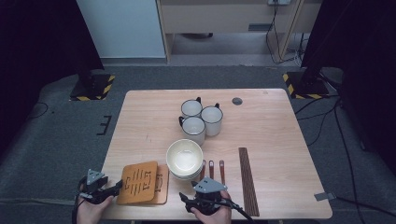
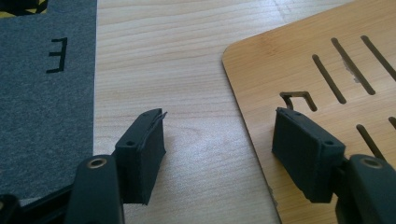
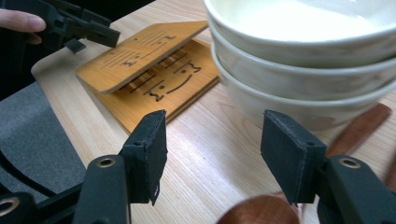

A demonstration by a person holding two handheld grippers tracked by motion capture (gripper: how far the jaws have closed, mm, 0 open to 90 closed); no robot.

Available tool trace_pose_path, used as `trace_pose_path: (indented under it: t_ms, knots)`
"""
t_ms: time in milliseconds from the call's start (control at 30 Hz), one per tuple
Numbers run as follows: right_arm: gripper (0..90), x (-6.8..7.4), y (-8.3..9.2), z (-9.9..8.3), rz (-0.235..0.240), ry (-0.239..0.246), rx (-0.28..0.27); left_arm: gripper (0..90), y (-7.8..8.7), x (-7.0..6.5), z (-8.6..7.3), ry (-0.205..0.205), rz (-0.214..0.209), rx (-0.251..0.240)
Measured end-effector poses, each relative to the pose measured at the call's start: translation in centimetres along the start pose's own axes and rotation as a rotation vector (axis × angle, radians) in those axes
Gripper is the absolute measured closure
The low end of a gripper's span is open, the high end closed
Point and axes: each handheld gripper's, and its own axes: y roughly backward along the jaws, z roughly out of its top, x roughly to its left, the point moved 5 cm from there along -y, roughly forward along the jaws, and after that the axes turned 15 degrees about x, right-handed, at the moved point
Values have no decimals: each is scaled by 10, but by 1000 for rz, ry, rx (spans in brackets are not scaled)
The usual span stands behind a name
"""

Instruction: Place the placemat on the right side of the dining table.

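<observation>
high view: three mugs (image 1: 201,117), three bowls (image 1: 185,158)

Both grippers (image 1: 111,189) (image 1: 187,201) blk w/ brass screws, grey tri plates, blk cables.

light: bright overhead, dim surround | glare: table (image 2: 205,154) sheen | focus: near tongs soft

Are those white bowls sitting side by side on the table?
No, the white bowls are stacked one inside another in a single pile, beside the wooden boards.
</observation>
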Motion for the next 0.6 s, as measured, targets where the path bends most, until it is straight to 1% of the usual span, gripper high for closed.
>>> trace_pose_path:
  t_ms: [267,400,600]
  knots:
    - [413,8,-6,5,13,17,1,334,0,0,0,2,-2,0]
    - [413,15,-10,9,21,31,4,333,0,0,0,3,-3,-2]
    - [417,20,-15,12,32,36,-1,334,0,0,0,3,-3,-2]
